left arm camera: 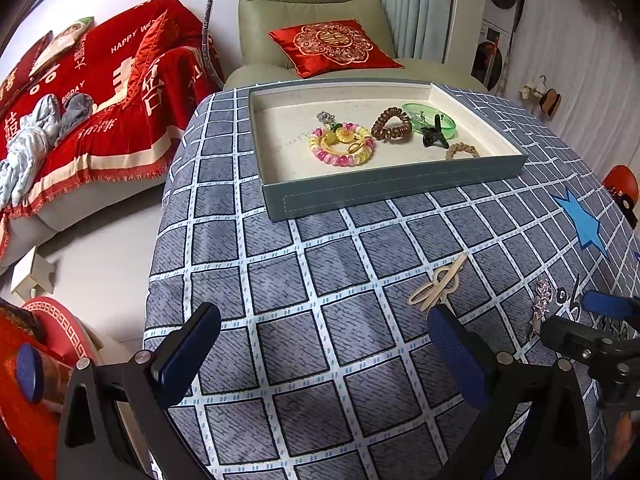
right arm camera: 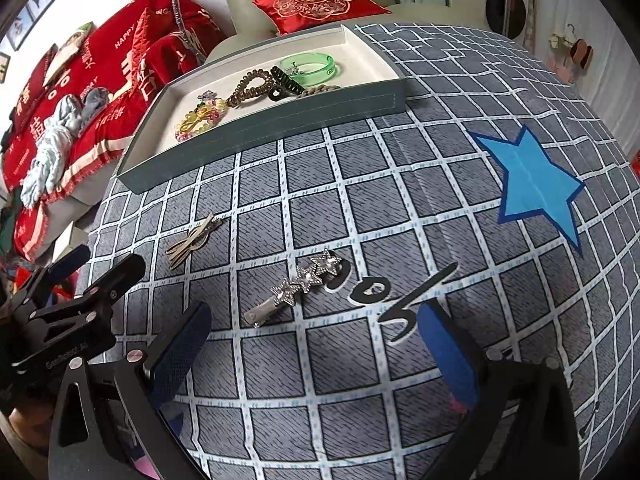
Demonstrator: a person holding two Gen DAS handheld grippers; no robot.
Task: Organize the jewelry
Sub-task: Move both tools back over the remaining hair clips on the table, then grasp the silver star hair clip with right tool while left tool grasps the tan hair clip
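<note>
A grey-blue tray [left arm camera: 384, 190] with a cream lining stands at the far side of the checked table; it also shows in the right wrist view [right arm camera: 276, 120]. In it lie a pink-yellow bead bracelet [left arm camera: 341, 145], a brown coil hair tie [left arm camera: 391, 124], a green bangle [left arm camera: 434, 117], a black claw clip [left arm camera: 433, 136] and a braided tan ring [left arm camera: 462, 151]. On the cloth lie a beige hair clip [left arm camera: 438, 282] [right arm camera: 193, 241] and a silver star hair clip [right arm camera: 298, 286] [left arm camera: 540, 306]. My left gripper [left arm camera: 324, 340] is open above the cloth, the beige clip just beyond its right finger. My right gripper [right arm camera: 314, 346] is open, the star clip just ahead between its fingers.
A blue star patch [right arm camera: 532, 184] marks the cloth at the right. A green armchair with a red cushion [left arm camera: 334, 46] stands behind the table. A sofa with a red blanket [left arm camera: 100, 92] is at the left. The table edge drops off at the left.
</note>
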